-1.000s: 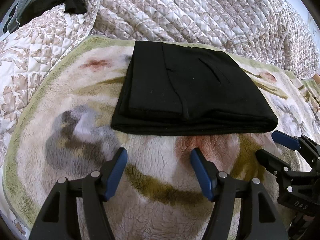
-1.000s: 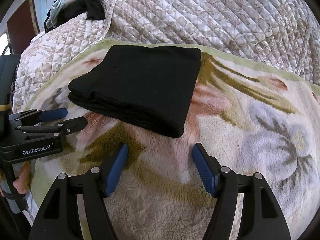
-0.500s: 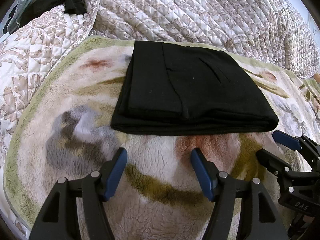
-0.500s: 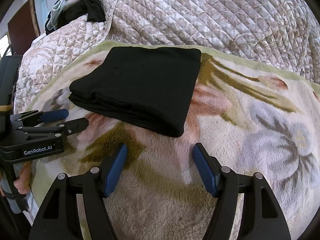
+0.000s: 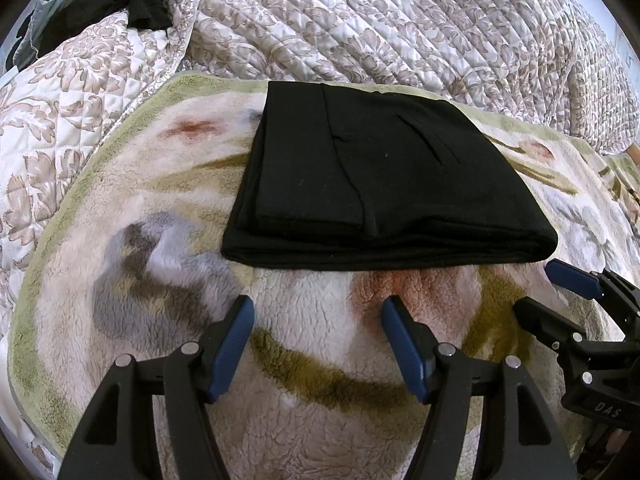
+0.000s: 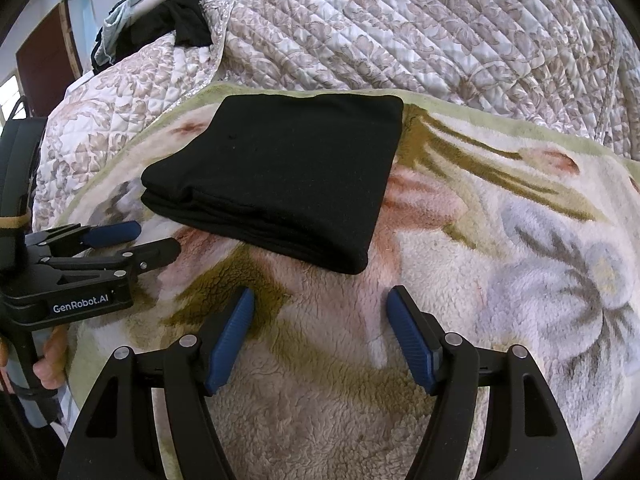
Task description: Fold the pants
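The black pants [image 5: 380, 176] lie folded into a flat rectangle on the fleece floral blanket [image 5: 312, 320]; they also show in the right wrist view [image 6: 288, 184]. My left gripper [image 5: 318, 320] is open and empty, just short of the stack's near edge. My right gripper [image 6: 320, 312] is open and empty, near the stack's near right corner. Each gripper appears in the other's view: the right one at the right edge [image 5: 560, 292], the left one at the left edge [image 6: 148, 240].
A quilted floral bedspread [image 5: 400, 28] rises behind the blanket. A pile of dark and light clothes [image 6: 160, 16] lies at the far left. The blanket's green border [image 5: 48, 216] marks its left edge.
Almost nothing has changed; the right wrist view has shifted very slightly. The pants lie still and both grippers stay open.
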The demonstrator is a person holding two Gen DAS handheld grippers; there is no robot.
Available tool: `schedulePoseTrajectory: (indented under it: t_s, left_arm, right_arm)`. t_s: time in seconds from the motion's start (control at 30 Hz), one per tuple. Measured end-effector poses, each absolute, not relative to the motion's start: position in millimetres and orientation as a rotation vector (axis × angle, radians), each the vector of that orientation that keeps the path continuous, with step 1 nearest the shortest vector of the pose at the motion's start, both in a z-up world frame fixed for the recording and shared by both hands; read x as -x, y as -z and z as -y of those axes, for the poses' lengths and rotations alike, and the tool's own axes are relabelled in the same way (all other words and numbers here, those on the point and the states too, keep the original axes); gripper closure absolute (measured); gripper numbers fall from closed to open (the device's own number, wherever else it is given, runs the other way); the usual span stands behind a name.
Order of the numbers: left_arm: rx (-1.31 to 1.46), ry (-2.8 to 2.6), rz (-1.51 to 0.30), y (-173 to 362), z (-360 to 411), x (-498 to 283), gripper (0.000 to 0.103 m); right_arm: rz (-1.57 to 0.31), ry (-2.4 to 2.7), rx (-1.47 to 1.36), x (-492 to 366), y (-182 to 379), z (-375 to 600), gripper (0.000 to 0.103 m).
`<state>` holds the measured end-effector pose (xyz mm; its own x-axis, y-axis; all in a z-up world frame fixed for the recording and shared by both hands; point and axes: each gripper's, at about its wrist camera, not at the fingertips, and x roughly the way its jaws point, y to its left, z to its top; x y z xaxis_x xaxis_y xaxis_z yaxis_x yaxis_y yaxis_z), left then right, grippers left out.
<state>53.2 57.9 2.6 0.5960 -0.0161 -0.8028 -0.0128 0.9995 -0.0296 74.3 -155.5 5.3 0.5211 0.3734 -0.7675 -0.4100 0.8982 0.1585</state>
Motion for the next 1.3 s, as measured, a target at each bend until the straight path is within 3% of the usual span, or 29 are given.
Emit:
schedulePoseTrajectory:
  t_s: [1.3]
  left_arm:
    - [0.026,0.000,-0.933,-1.5,-58.0,-54.1,0.033]
  right_arm:
    - [-0.909,-0.474,0.031,-74.0,-4.7,155.4,0.032]
